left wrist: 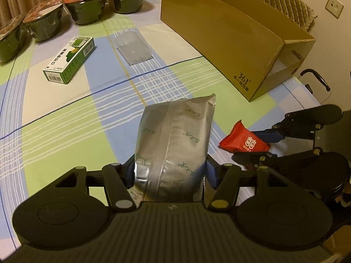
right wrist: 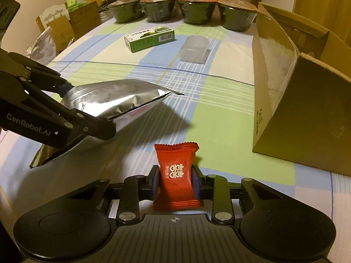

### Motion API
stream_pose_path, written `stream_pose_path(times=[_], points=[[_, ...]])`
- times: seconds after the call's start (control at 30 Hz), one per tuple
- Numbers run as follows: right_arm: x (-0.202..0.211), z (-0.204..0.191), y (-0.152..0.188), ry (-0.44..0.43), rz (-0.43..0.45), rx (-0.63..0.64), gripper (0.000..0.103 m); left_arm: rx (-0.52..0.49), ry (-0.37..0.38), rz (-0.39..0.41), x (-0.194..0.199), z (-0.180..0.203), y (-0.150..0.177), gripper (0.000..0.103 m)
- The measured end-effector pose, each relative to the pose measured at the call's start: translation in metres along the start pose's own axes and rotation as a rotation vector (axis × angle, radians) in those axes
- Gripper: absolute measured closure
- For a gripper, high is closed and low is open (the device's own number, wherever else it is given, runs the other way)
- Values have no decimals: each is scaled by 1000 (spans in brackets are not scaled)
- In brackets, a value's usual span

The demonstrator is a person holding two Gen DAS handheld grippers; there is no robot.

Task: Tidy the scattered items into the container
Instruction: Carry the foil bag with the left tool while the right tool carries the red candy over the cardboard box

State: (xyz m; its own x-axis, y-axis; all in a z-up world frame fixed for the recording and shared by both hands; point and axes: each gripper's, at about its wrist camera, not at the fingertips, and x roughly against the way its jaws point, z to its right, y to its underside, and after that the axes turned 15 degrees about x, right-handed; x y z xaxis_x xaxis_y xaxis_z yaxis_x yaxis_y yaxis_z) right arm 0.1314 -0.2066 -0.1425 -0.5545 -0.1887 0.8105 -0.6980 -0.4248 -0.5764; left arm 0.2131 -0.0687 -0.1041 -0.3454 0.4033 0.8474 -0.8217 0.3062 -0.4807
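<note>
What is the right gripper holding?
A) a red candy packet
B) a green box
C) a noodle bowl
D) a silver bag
A: in the right wrist view the right gripper is shut on the red candy packet, pinched between its fingers, while the silver bag sits in the left gripper.

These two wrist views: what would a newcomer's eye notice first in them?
Probably the silver pouch clamped in the left gripper, and the red candy packet clamped in the right gripper. Next comes the big cardboard box, open on the checked tablecloth to the right.
</note>
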Motion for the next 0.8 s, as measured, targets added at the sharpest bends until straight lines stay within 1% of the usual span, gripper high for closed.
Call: stream_pose_path(times=[0.2,0.33,0.43,0.8], points=[[8,4,-1,26,23,-13,72,36,1,8,2,-4,0,48],[17,6,-2,43,40,-21,72,33,-11,23,5,-2,2,50],[23,5,-2,49,53,-35,72,44,-4,32,9,0,5,50],[60,3,0,90,98,-80,72,-14,-65,83,31,26,16,50]])
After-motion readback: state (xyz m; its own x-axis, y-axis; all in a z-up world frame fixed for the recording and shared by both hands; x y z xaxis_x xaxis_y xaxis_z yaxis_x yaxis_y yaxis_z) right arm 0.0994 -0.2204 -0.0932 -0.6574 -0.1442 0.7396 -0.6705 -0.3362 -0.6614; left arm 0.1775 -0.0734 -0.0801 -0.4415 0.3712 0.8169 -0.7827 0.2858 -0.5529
